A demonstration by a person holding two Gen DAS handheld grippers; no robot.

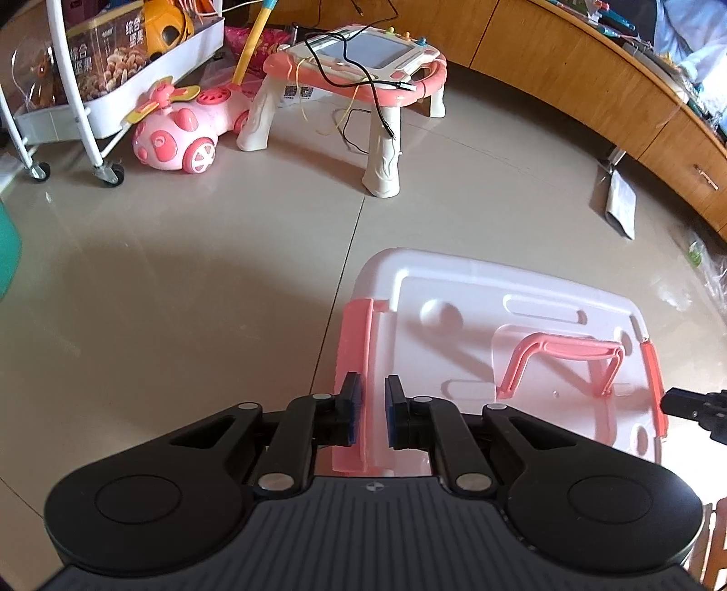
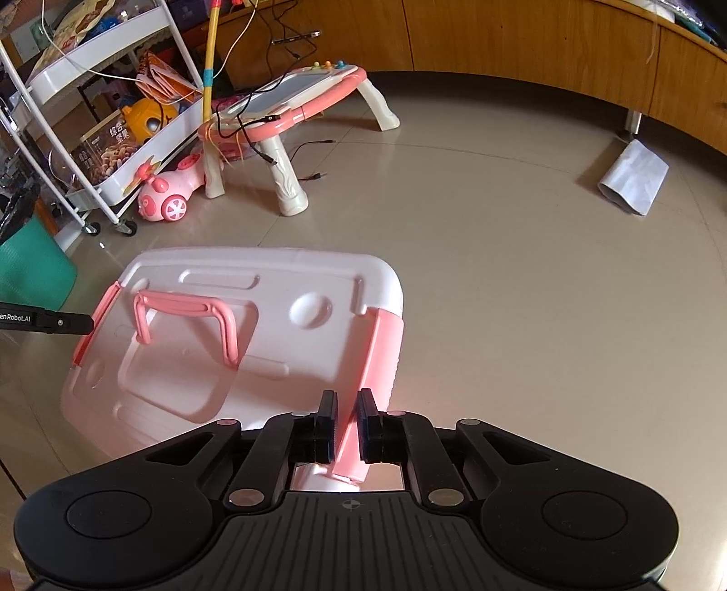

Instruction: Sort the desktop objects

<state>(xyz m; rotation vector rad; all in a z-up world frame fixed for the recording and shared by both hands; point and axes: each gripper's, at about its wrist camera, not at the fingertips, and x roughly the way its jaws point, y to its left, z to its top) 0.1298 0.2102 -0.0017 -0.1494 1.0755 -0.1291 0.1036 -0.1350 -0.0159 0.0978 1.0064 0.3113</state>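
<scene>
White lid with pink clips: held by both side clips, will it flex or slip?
The lid looks like thin moulded plastic: probably light, may bow slightly. Its clips are smooth and likely hinged, so it could slip or swing.

— Daylight is pouring across the tiled floor (image 1: 181, 272), glaring bright at the right edge.
— The white lid (image 2: 272, 282) is washing out. Soft shadows are falling toward us, and the wooden cabinet (image 2: 522, 41) is bowing at the rim.

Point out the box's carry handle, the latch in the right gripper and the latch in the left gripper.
carry handle (image 2: 186, 305), right wrist view, top bar.
right latch (image 2: 386, 345), right wrist view, flat face.
left latch (image 1: 356, 336), left wrist view, outer face.
</scene>
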